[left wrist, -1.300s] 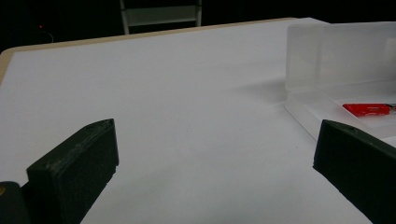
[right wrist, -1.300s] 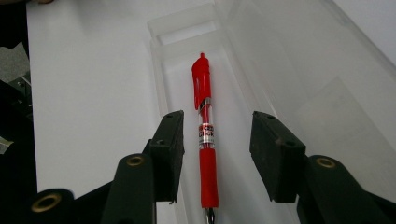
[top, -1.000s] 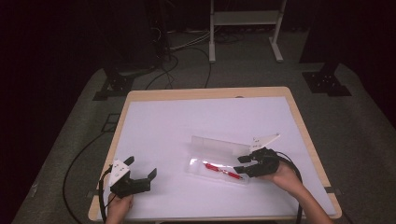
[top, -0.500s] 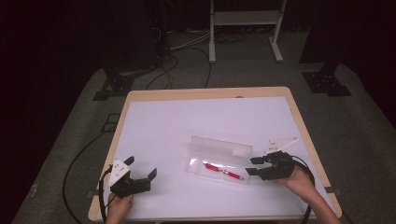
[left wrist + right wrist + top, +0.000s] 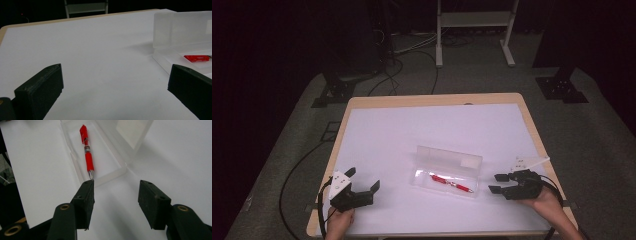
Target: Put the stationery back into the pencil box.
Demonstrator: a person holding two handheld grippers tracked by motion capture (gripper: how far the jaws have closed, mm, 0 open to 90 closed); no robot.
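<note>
White table, wood edge; dark room, grey carpet. Left gripper, right gripper both spread, empty.

Dark room, grey carpet, cables, white stand.

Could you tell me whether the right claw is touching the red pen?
Apart: the high view shows bare table between the right claw and the red pen in its clear case.

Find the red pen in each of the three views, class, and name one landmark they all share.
High view: the red pen lies lower middle.
Left gripper view: its end sits at the right edge.
Right gripper view: top centre.
Shared landmark: the clear open case holding it.
</note>
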